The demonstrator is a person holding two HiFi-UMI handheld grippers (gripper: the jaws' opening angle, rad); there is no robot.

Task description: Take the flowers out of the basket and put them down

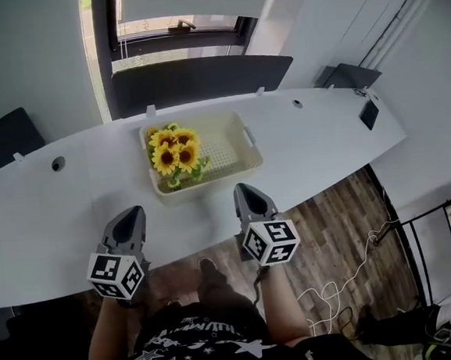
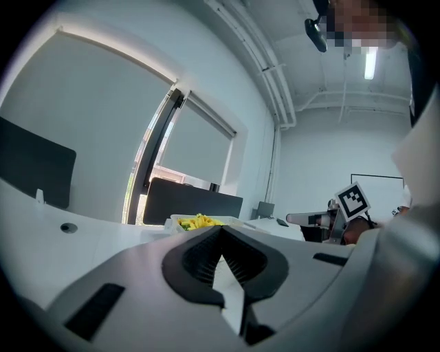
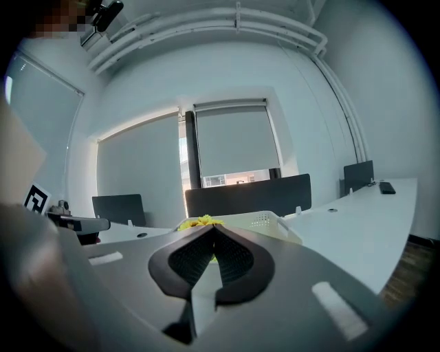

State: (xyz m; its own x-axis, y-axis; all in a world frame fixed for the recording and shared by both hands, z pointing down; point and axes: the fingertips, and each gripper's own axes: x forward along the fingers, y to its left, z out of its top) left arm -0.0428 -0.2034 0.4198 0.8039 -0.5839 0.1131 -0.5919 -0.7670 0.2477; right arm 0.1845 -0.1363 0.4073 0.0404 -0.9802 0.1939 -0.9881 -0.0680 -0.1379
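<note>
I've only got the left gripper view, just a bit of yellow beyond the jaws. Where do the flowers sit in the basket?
Observer: In the head view, the sunflowers lie in the basket's left half; the right half is bare.
Operator: Is the right gripper carrying anything?
Observer: No. The right gripper view shows its jaws together, nothing between them.
Operator: How close is it to the basket?
Observer: Short of it. Its tips are over the table, just before the basket's front wall, toward the right end.

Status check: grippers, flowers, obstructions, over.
Left gripper shut, empty. Right gripper shut, empty. Flowers in basket, untouched. Nothing blocking the approach.
</note>
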